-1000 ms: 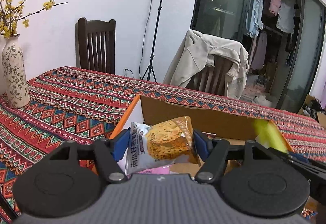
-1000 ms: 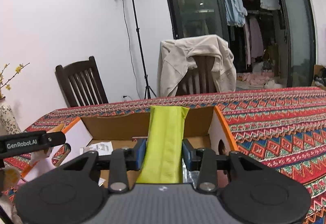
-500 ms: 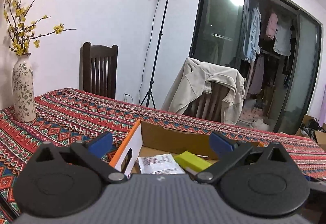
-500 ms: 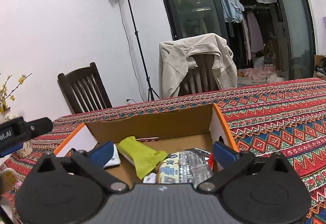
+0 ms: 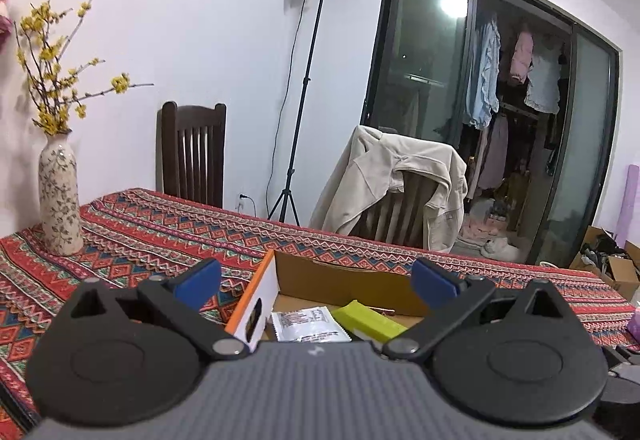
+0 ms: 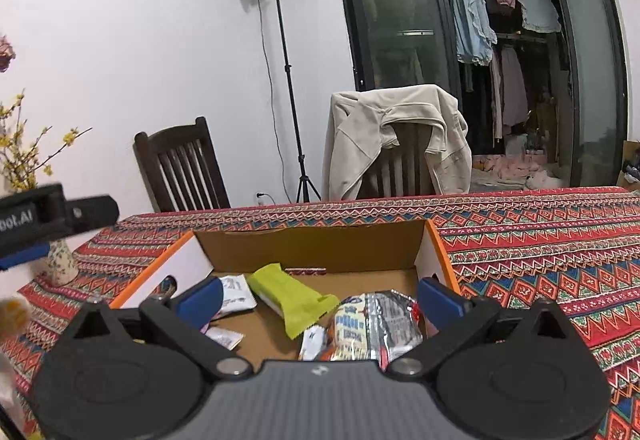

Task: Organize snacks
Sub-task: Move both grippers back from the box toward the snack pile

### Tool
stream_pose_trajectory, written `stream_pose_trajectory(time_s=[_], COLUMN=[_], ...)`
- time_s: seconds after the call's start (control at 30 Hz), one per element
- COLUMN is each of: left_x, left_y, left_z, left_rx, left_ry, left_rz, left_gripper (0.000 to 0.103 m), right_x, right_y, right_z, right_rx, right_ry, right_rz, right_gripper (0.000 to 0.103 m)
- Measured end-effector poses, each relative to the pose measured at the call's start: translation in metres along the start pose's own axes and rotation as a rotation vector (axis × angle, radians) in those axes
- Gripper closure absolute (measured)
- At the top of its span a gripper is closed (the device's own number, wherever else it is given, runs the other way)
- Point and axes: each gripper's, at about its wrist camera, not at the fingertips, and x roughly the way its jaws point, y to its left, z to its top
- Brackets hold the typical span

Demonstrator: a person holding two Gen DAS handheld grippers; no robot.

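1. The left tongs stand wide and hold nothing; the right tongs are just as wide and equally bare.
2. The open cardboard box with orange rims sits on the patterned red worktop, just ahead of and below both tongs.
3. Inside lie a lime-green wrapped bar, its long axis running from far left to near right, a white printed sachet and a silver foil snack pack.
4. The silver pack lies nearest the right tongs, so any tidying there suits the right hand.
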Motion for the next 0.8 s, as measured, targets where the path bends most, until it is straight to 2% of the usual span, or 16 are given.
stream_pose_trajectory(time_s=[0.33, 0.8], left_x=[-0.038, -0.068], left_y=[0.026, 0.078], left_z=[-0.010, -0.039], left_rx=[0.013, 0.002], left_ry=[0.040, 0.106], left_rz=[-0.036, -0.012], left_gripper=[0.000, 0.000], right_x=[-0.033, -0.066], right_y=[0.008, 0.017], right_z=[-0.015, -0.046], right_rx=[-0.027, -0.067], right_ry=[0.053, 0.126], right_rz=[-0.016, 0.031], right_gripper=[0.000, 0.000])
